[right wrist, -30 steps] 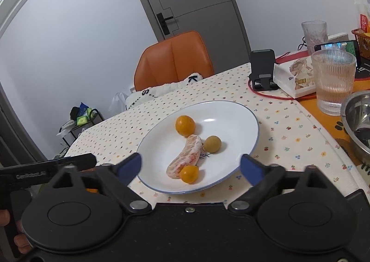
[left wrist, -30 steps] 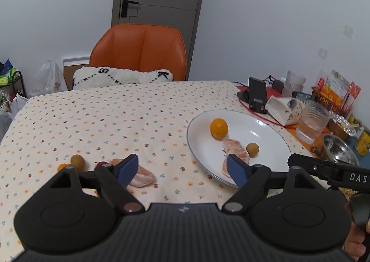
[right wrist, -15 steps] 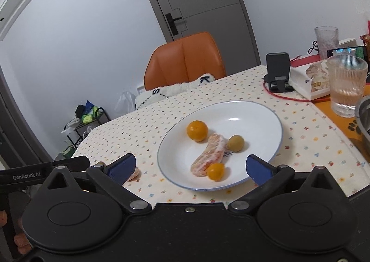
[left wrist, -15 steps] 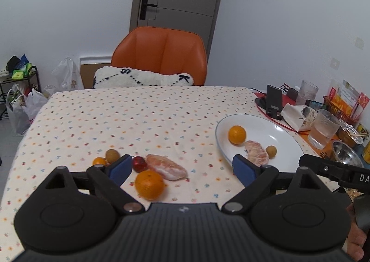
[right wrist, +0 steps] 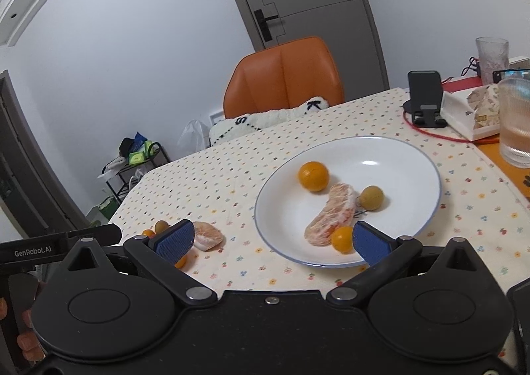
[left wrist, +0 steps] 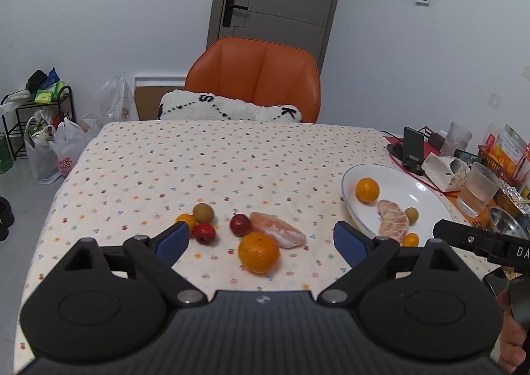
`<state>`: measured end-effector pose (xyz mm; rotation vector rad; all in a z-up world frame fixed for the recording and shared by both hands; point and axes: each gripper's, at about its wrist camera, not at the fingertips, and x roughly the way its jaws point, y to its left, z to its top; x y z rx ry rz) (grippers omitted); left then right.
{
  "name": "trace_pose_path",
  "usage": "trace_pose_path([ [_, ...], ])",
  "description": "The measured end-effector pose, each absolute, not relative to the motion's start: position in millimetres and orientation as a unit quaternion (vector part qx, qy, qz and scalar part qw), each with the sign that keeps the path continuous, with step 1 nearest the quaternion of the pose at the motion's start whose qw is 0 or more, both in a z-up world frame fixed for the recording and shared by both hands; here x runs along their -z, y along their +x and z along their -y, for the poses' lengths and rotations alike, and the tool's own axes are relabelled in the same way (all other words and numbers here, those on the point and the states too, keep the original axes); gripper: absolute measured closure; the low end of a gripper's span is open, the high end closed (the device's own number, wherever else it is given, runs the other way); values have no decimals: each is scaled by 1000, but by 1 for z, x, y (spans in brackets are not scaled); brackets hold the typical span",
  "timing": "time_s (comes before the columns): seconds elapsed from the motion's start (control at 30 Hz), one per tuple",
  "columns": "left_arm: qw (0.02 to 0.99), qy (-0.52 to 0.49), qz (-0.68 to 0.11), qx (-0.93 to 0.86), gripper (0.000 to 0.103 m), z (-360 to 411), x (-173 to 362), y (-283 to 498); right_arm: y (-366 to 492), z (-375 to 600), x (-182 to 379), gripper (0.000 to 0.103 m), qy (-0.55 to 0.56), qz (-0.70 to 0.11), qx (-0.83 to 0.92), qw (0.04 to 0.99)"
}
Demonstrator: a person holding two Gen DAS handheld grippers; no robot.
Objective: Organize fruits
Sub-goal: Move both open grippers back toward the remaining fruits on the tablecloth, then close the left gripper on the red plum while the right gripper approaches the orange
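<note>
A white plate point(left wrist: 427, 199) point(right wrist: 404, 169) on the right of the table holds an orange point(left wrist: 367, 189) point(right wrist: 313, 176), a peeled citrus piece point(left wrist: 392, 220) point(right wrist: 333, 214), a greenish-brown fruit point(right wrist: 371, 197) and a small yellow fruit point(right wrist: 343, 238). Loose on the cloth lie a whole orange point(left wrist: 258, 252), a peeled piece point(left wrist: 277, 234) point(right wrist: 207, 238), two red fruits point(left wrist: 240, 225), a brown fruit point(left wrist: 203, 212) and a small orange one point(left wrist: 185, 219). My left gripper point(left wrist: 261, 244) is open above the loose fruit. Open too, my right gripper point(right wrist: 271, 242) hovers at the plate's near rim.
A ribbed glass point(right wrist: 515, 121), tissue box point(right wrist: 470, 113) and black phone stand point(right wrist: 425, 98) crowd the right side, with a steel bowl point(left wrist: 505, 226) nearer. An orange chair point(left wrist: 255, 80) with a white cushion stands behind the table. Bags and a rack sit on the floor at left.
Both grippers have drawn back and shifted left. The loose fruit group has come into the left wrist view between the fingers. Both stay open and empty.
</note>
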<state>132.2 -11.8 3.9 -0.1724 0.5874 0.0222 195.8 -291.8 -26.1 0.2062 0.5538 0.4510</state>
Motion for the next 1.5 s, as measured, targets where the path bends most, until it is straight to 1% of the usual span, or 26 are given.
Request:
trace_pose_path([
  [0.23, 951, -91, -294, -22, 10, -4, 4, 131, 198, 277, 30, 0, 106, -287, -243, 921],
  [0.33, 953, -95, -284, -35, 10, -13, 6, 129, 199, 269, 31, 0, 100, -289, -256, 917],
  [0.53, 954, -110, -272, -54, 14, -30, 10, 130, 201, 257, 31, 1, 96, -284, -268, 916],
  [0.6, 954, -111, -273, -55, 19, -33, 12, 131, 205, 255, 31, 4, 98, -287, -270, 914],
  [0.63, 954, -111, -275, -55, 20, -34, 13, 133, 206, 254, 32, 7, 98, -288, -271, 913],
  [0.7, 952, -115, -277, -53, 29, -37, 15, 135, 207, 250, 32, 11, 97, -290, -274, 912],
  [0.73, 952, -118, -279, -52, 31, -38, 17, 136, 208, 248, 32, 14, 96, -291, -276, 911],
  [0.8, 951, -120, -282, -49, 39, -40, 21, 138, 208, 243, 33, 16, 89, -289, -278, 912],
  [0.87, 950, -122, -285, -45, 43, -42, 25, 141, 210, 238, 34, 19, 83, -290, -280, 911],
  [1.0, 947, -125, -292, -40, 47, -43, 32, 147, 213, 229, 36, 23, 78, -299, -286, 907],
  [1.1, 945, -127, -298, -37, 48, -44, 37, 152, 217, 223, 40, 27, 75, -306, -291, 904],
  [1.23, 943, -130, -305, -33, 51, -43, 45, 160, 221, 214, 45, 35, 66, -313, -299, 899],
  [1.33, 941, -134, -310, -32, 57, -45, 52, 166, 225, 210, 49, 42, 62, -321, -305, 894],
  [1.47, 938, -139, -317, -32, 58, -46, 60, 175, 230, 204, 53, 43, 59, -329, -312, 890],
  [1.5, 937, -139, -318, -32, 61, -46, 62, 177, 231, 202, 54, 44, 59, -330, -314, 888],
])
